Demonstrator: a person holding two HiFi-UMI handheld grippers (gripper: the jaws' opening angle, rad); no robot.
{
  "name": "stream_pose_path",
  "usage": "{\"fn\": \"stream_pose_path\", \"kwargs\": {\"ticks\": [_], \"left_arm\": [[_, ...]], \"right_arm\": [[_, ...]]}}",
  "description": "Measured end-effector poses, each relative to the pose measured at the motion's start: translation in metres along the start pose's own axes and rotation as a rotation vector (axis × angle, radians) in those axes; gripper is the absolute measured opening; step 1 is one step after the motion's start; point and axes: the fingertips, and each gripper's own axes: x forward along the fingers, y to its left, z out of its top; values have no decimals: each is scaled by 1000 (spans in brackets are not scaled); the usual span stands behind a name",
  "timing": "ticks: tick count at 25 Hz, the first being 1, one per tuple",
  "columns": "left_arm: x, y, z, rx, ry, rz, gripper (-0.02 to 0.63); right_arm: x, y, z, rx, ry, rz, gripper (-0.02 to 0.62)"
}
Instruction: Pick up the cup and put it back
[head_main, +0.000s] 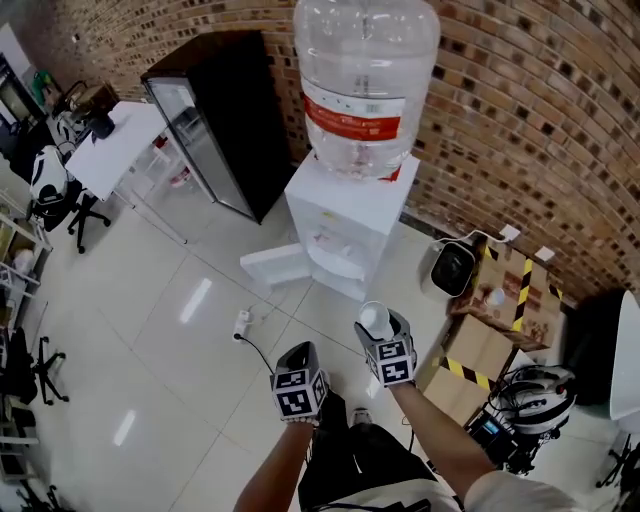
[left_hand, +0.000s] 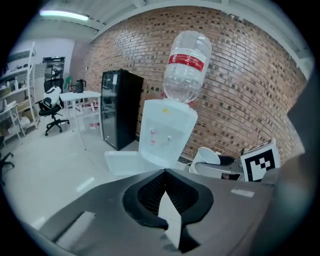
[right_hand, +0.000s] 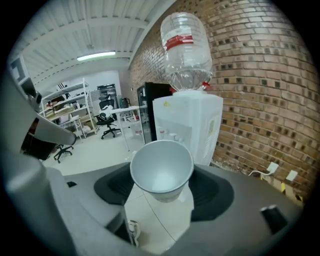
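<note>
**Your right gripper grasps the white, tapered paper cup.**
The cup sits upright, round mouth open, between the dark matte jaws, held aloft before the boxy white dispenser with its clear ribbed bottle. Your left gripper is clenched on nothing.

We record a white water dispenser standing against the brick wall, with an inverted clear bottle seated on top. A black cabinet stands near it to the left. Cardboard boxes with striped tape lie to the right. A power strip rests on the floor.
</note>
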Motion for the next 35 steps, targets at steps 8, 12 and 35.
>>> {"fn": "stream_pose_path", "kwargs": {"ticks": [8,12,35], "left_arm": [[-81,-29,15,-24,-82,12,3],[-114,-39,2,-18,-94,5,3],[-349,-43,-194,-3,-173,-66,3]], "right_arm": [[-90,35,5,-32,-11,43,342],[-130,53,0,-4,-18,56,342],[-376,198,-125,-63,-40,24,341]]}}
